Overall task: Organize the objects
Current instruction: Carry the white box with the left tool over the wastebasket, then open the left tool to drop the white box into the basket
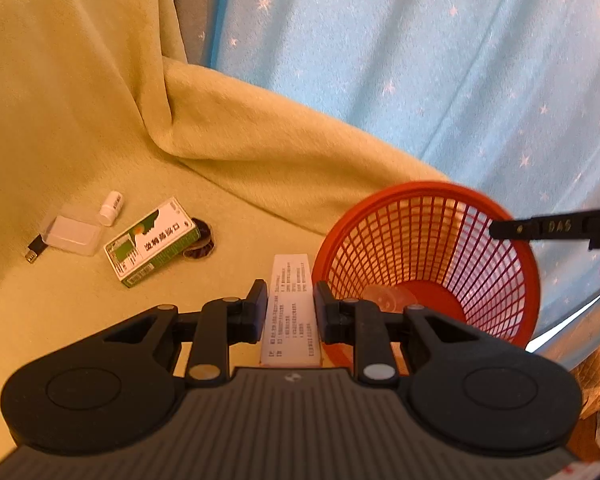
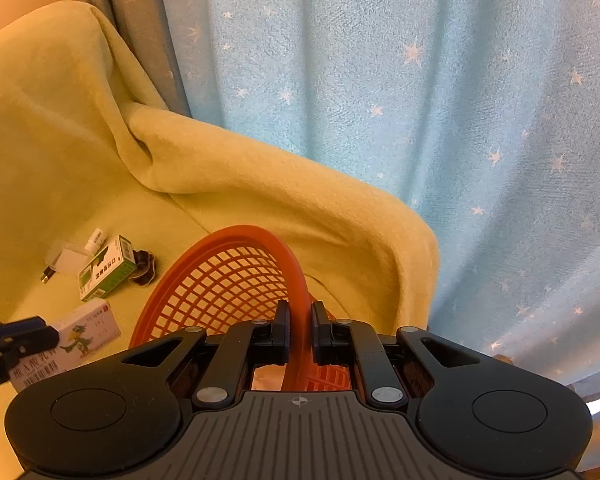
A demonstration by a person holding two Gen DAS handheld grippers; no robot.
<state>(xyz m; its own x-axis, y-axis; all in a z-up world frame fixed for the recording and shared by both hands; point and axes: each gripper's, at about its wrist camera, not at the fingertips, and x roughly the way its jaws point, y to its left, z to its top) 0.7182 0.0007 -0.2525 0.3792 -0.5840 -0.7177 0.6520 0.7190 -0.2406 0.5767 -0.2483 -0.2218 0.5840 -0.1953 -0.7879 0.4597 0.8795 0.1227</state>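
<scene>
Left wrist view: L gripper (image 1: 290, 300) fingers pinch 1 white box (image 1: 291, 312); 1 green box (image 1: 152, 242) at 10 o'clock. R gripper (image 2: 299, 320) fingers pinch rim of 1 red basket (image 2: 228, 280).

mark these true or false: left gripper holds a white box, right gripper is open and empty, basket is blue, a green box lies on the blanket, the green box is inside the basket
1. The left gripper holds a white box. True: its fingers are shut on the box's sides.
2. The right gripper is open and empty. False: it is shut on the rim of the basket, which is tilted.
3. The basket is blue. False: it is red; the curtain behind it is blue.
4. A green box lies on the blanket. True.
5. The green box is inside the basket. False: it lies on the blanket, apart from the basket.
</scene>
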